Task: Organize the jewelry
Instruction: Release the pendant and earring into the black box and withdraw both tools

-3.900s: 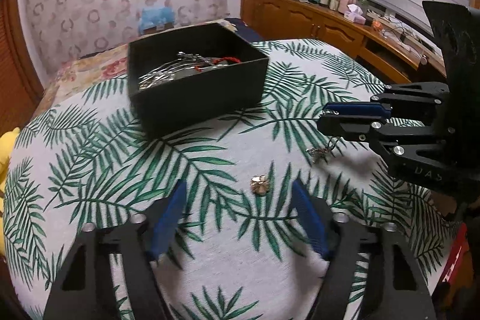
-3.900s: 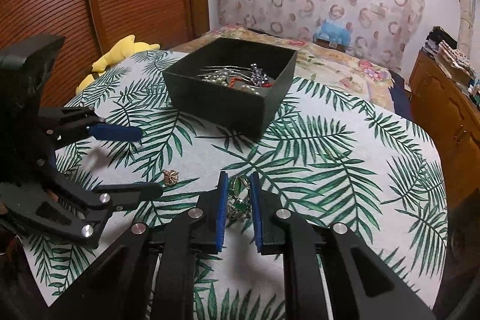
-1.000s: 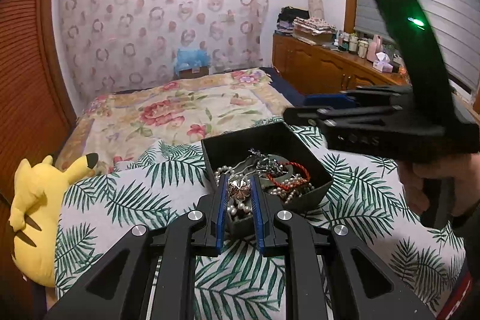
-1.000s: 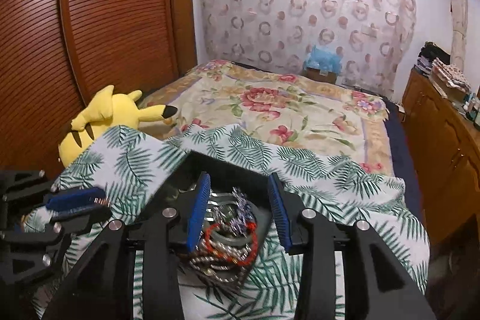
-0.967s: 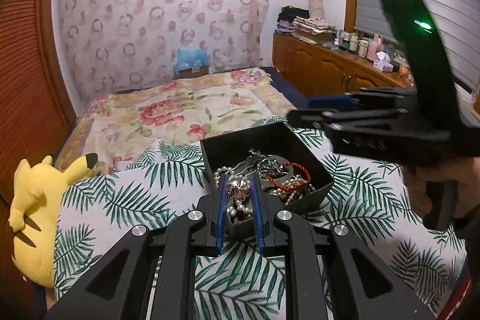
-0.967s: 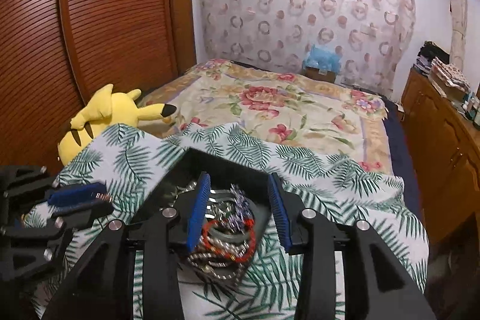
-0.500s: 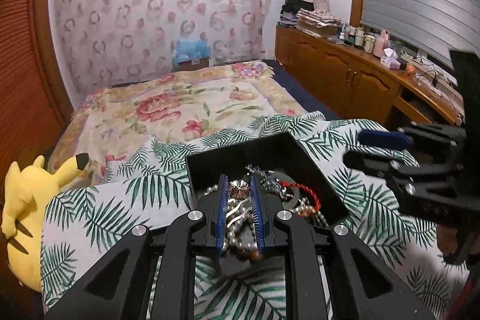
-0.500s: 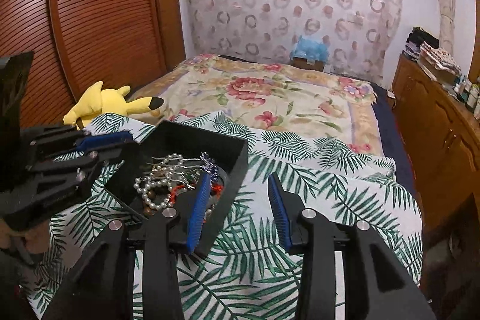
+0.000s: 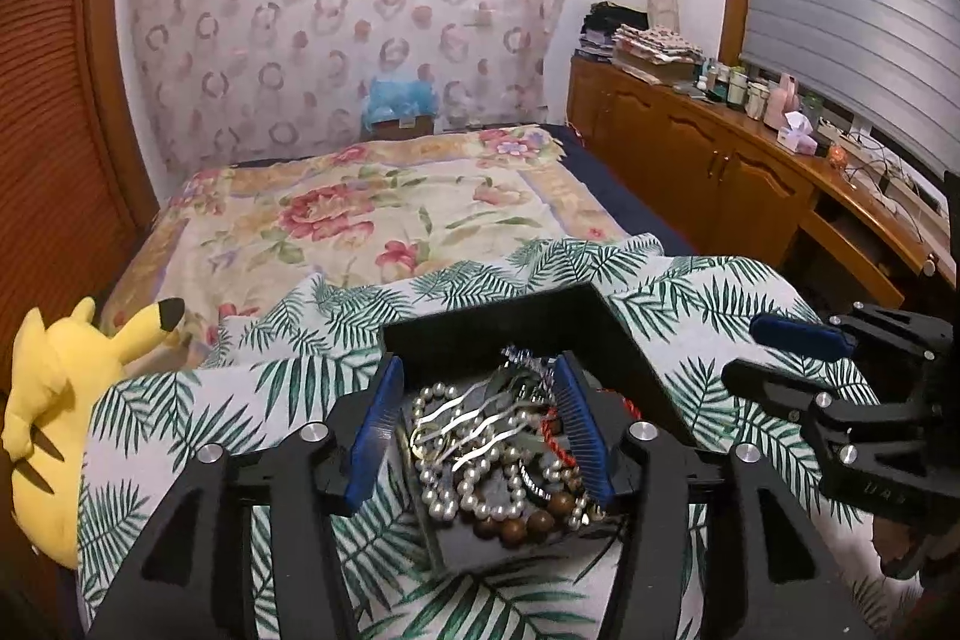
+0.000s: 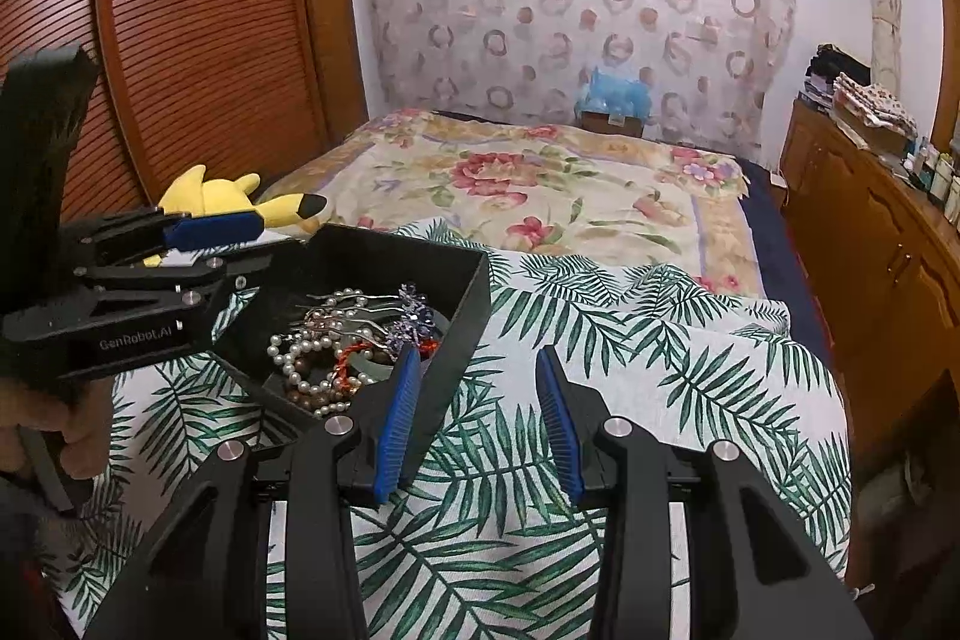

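A black box [image 9: 540, 322] stands on the palm-leaf cloth [image 10: 600, 340] and holds a pile of jewelry [image 9: 492, 448]: pearl strands, wooden beads, a red cord, silver pieces. My left gripper [image 9: 480, 370] hangs over the box, its jaws opening, with nothing pressed between the blue pads. The right gripper [image 10: 477, 358] is open and empty over the cloth, just right of the box [image 10: 462, 316]. Each gripper shows in the other's view: the right gripper [image 9: 774, 355] at the far right, the left gripper [image 10: 258, 244] at the box's left rim beside the jewelry [image 10: 348, 334].
A yellow plush toy [image 9: 54, 400] lies at the table's left edge. Behind the table is a bed with a floral cover [image 9: 360, 214]. A wooden sideboard [image 9: 720, 160] with bottles runs along the right, and a slatted wardrobe [image 10: 180, 40] stands on the left.
The left jaws have spread apart, and the small flower-shaped piece that was pinched between them is gone from the pads. The right gripper has shifted off the box to its right.
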